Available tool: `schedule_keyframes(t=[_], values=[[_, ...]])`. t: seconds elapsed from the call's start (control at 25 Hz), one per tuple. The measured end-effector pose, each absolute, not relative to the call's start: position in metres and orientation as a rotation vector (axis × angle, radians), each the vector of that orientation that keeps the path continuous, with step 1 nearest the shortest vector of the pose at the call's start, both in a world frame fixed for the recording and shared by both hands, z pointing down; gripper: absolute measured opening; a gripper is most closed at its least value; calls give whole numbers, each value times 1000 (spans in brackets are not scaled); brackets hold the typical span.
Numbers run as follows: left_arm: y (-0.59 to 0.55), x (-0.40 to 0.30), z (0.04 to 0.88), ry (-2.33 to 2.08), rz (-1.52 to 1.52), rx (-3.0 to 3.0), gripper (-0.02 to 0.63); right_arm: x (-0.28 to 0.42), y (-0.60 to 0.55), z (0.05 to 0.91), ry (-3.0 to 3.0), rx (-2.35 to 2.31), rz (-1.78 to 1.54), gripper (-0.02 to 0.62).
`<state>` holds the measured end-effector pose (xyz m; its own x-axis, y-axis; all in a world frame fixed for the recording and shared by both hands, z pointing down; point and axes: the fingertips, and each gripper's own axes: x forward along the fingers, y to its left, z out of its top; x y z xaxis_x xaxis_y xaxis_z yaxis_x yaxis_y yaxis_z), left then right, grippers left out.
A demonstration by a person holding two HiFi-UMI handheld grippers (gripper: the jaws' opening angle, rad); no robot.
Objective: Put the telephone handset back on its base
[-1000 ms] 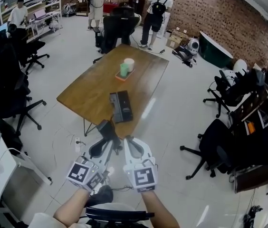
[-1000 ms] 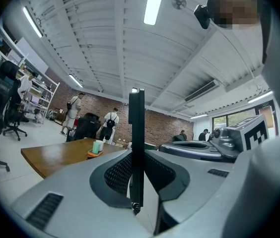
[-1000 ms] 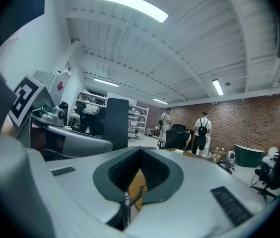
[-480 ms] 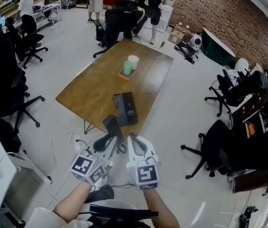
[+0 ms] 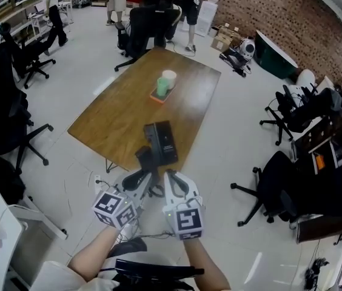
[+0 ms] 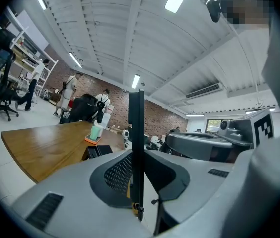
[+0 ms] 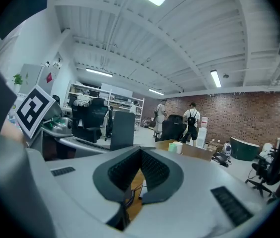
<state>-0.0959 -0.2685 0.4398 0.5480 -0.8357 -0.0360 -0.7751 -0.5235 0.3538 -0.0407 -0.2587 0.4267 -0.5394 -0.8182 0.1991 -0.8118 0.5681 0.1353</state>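
A black telephone base (image 5: 159, 142) lies on the wooden table (image 5: 122, 114) near its front edge. My left gripper (image 5: 142, 174) is shut on the black handset (image 5: 145, 159), which sticks up just short of that edge, in front of the base. In the left gripper view the handset (image 6: 136, 148) shows edge-on as a thin upright bar between the jaws, and the base (image 6: 98, 151) lies beyond. My right gripper (image 5: 168, 178) hovers beside the left, jaws together and empty. Its own view shows the handset (image 7: 122, 128) at left and a coiled cord (image 7: 128, 195) below the jaws.
A green and a white cup (image 5: 164, 83) stand on an orange coaster at the table's middle. Black office chairs (image 5: 13, 126) stand on the left, at the far end (image 5: 144, 26) and on the right (image 5: 280, 190). People stand beyond the table.
Both grippers and the handset have come closer to the table's front edge and the base. The grip on the handset is unchanged.
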Motion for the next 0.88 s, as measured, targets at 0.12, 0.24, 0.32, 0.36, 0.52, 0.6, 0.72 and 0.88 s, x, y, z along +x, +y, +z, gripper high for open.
schedule_keyframes(t=[0.12, 0.24, 0.32, 0.36, 0.52, 0.6, 0.72, 0.88], values=[[-282, -98, 451, -1304, -268, 2480, 63, -46, -269, 432, -2556, 1356, -22, 5], [-297, -100, 463, -1281, -249, 2461, 63, -48, -278, 440, -2549, 1356, -1, 5], [-307, -101, 472, -1261, -239, 2445, 63, -49, -284, 445, -2540, 1358, 12, 5], [-312, -102, 477, -1249, -235, 2437, 63, -49, -286, 447, -2534, 1361, 16, 5], [-335, -104, 492, -1210, -224, 2406, 63, -47, -298, 453, -2513, 1378, 27, 5], [-345, -103, 500, -1186, -219, 2394, 63, -45, -302, 456, -2504, 1386, 35, 5], [-358, -100, 515, -1128, -218, 2368, 63, -42, -307, 459, -2492, 1402, 55, 5], [-375, -100, 540, -1055, -234, 2300, 63, -42, -311, 464, -2480, 1412, 70, 5]])
